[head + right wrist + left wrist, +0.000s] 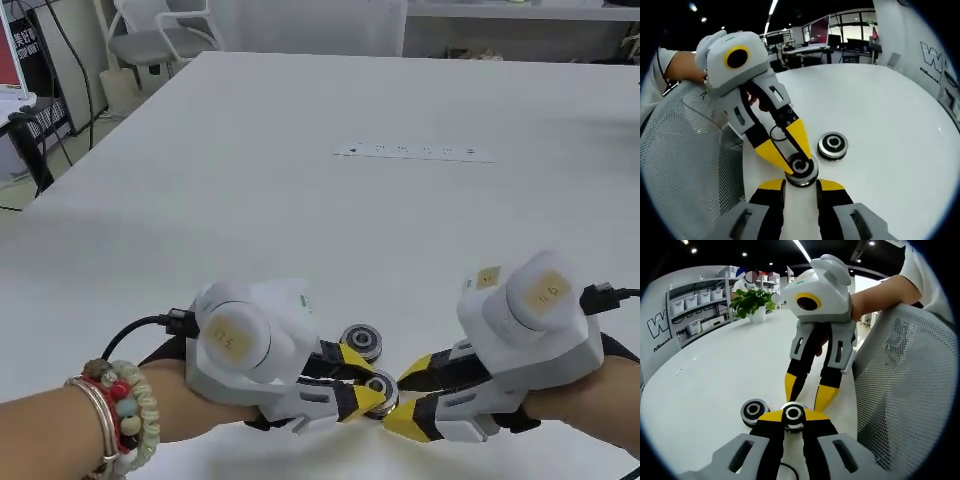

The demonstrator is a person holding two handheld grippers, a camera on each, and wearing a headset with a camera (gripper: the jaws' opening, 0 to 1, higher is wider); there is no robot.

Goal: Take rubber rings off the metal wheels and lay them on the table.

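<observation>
Left claw: the left claw (794, 416) is closed down to the width of a wheel (801, 169), one yellow tip on each side of its rim. I judge that it is gripping the wheel.

Right claw: the right claw (802, 186) is partly open and holds nothing. Its two tips stop just short of the same wheel, with the gap between them facing it.

How the claws meet: they point at each other, tip to tip, from opposite sides of the wheel.

Which way the wheel lies: straight ahead of the right claw and just beyond its tips. It lies flat on the table (300, 200) with its hub hole facing up, so it is round with no long side to line up on.

Rubber ring: the rubber ring (792, 166) shows as a dark band on the wheel's face, not yet taken off. Where rubber ends and metal begins is too small to tell.

Nearer claw: the left one is on the wheel already. In my judgement the pull falls to the right one, which has to reach the band between the left tips.

Second wheel: a second wheel (833, 145) lies flat just beside the first, apart from both claws.

Stage: early, as no loose ring lies on the table.
</observation>
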